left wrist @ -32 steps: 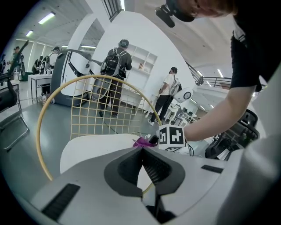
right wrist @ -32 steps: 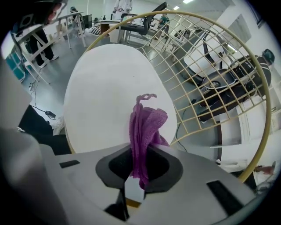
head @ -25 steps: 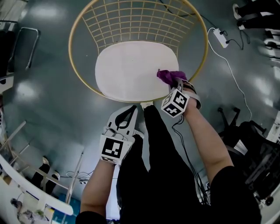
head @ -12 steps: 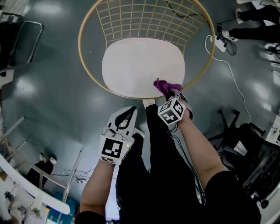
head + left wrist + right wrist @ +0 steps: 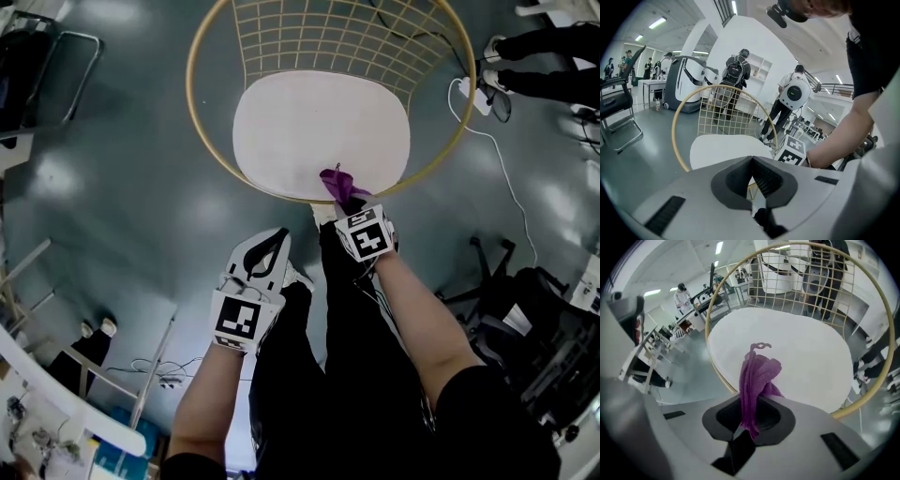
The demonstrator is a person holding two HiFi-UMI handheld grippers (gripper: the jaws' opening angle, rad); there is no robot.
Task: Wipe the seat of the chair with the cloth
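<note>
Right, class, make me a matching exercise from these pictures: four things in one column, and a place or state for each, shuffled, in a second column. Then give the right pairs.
Column one
1. purple cloth
2. white oval seat pad
3. gold wire chair hoop
4. left gripper

Column two
A. shut on nothing
B. encircles the seat pad
C. pinched in the right gripper
D. lies inside the hoop

Pairs: 1-C, 2-D, 3-B, 4-A
</note>
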